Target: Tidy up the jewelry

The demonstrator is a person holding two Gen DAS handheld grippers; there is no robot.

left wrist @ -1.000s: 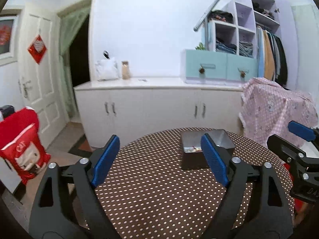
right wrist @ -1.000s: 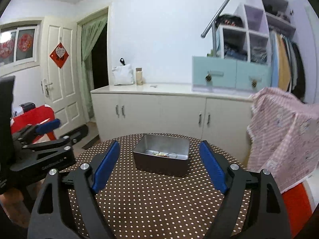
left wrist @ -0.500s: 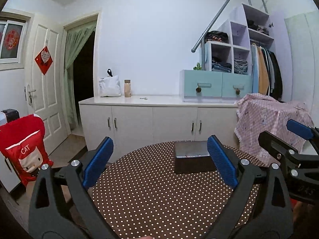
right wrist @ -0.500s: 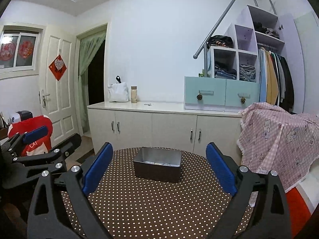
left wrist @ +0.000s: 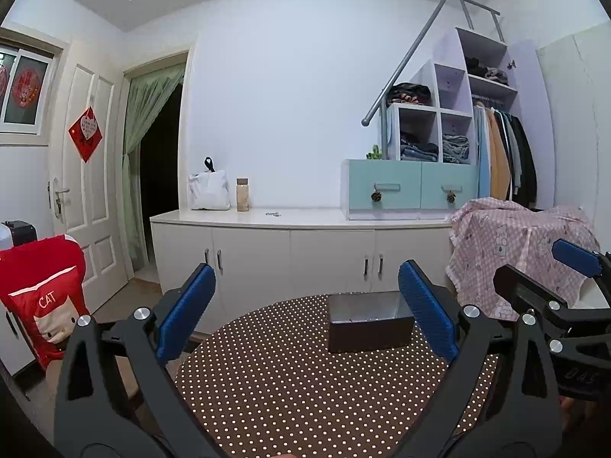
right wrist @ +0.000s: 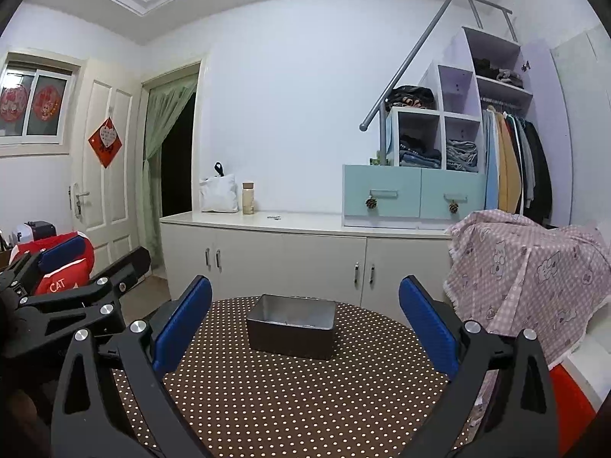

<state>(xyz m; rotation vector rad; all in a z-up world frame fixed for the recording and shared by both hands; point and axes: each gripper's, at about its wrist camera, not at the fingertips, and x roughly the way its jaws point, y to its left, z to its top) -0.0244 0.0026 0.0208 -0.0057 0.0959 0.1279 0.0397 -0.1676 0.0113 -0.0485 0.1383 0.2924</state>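
1. Metal, grey and rectangular, the tin (right wrist: 292, 330) sits on the polka-dot tablecloth (right wrist: 290, 400) toward the far edge of the round table; small pale pieces of jewelry (left wrist: 359, 319) glint on its floor, too small to tell apart.
2. From the right gripper (right wrist: 304, 324) the tin lies at about 12 o'clock, almost centred between the blue pads (right wrist: 183, 324), with its long axis running across the view from 9 to 3 o'clock.
3. From the left gripper (left wrist: 305, 311) the same tin (left wrist: 370, 322) lies at about 1 o'clock, close beside the right-hand pad in the view, so that tool would need to swing right to line up.
4. I judge the right gripper the better placed of the two: a straight push forward and down would bring it over the open top.
5. Both tools have their jaws spread wide apart and hold nothing; each hovers above the cloth, well short of the tin.
6. Each tool also shows in the other's view: the right one (left wrist: 565, 305) at 3 o'clock in the left camera, the left one (right wrist: 72, 286) at 9 o'clock in the right camera.
7. Sorting has, by my reading, not visibly begun; the pieces look loose and mixed on the tin's floor.
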